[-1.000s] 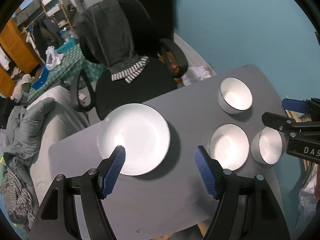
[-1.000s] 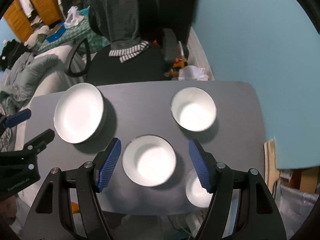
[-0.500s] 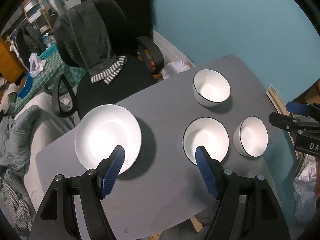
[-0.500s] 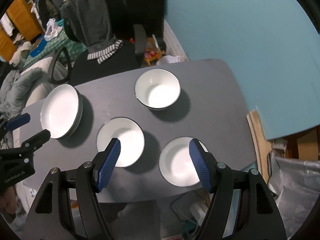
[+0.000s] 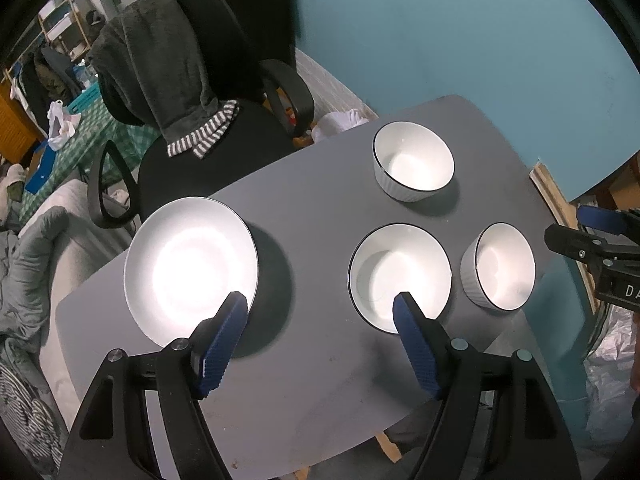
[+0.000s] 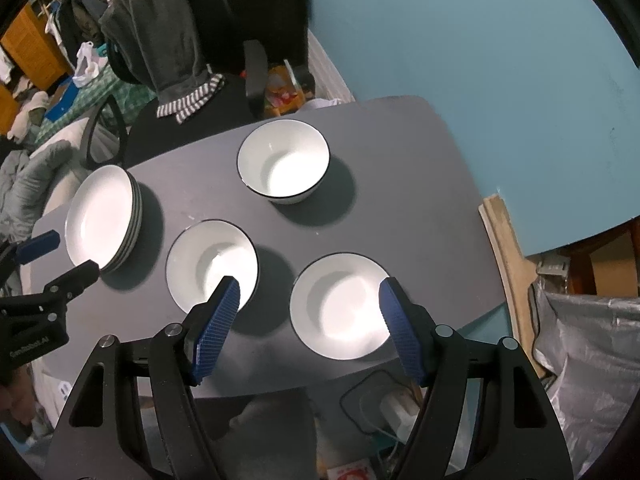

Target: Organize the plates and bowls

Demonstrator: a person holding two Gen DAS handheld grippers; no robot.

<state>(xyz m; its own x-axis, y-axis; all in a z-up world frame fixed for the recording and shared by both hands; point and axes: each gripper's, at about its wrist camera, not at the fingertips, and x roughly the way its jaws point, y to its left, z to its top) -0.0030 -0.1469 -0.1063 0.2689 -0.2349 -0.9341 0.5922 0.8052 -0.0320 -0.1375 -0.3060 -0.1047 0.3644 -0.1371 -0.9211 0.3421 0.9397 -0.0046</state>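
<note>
A stack of white plates point(image 5: 190, 264) point(image 6: 102, 218) rests on the left of the grey table point(image 5: 320, 200) point(image 6: 400, 200). Three white bowls with dark rims stand apart to its right: a far one point(image 5: 414, 160) point(image 6: 284, 160), a middle one point(image 5: 400, 276) point(image 6: 212, 264) and a near-right one point(image 5: 500, 266) point(image 6: 340, 306). My left gripper point(image 5: 320, 302) point(image 6: 52, 264) hovers open above the bare table between the plates and the middle bowl. My right gripper point(image 6: 309, 285) point(image 5: 592, 240) hangs open above the near-right bowl, touching nothing.
A black office chair point(image 5: 192, 120) draped with a dark garment stands at the table's far side. A teal wall point(image 5: 460, 32) lies to the right. Bedding point(image 5: 28, 248) and clutter fill the left. A crinkled plastic sheet point(image 6: 592, 344) lies past the table's right edge.
Both grippers have shifted to the right over the table. The right one was over the middle bowl and now frames the near-right bowl. Jaws stay wide; no dish has moved.
</note>
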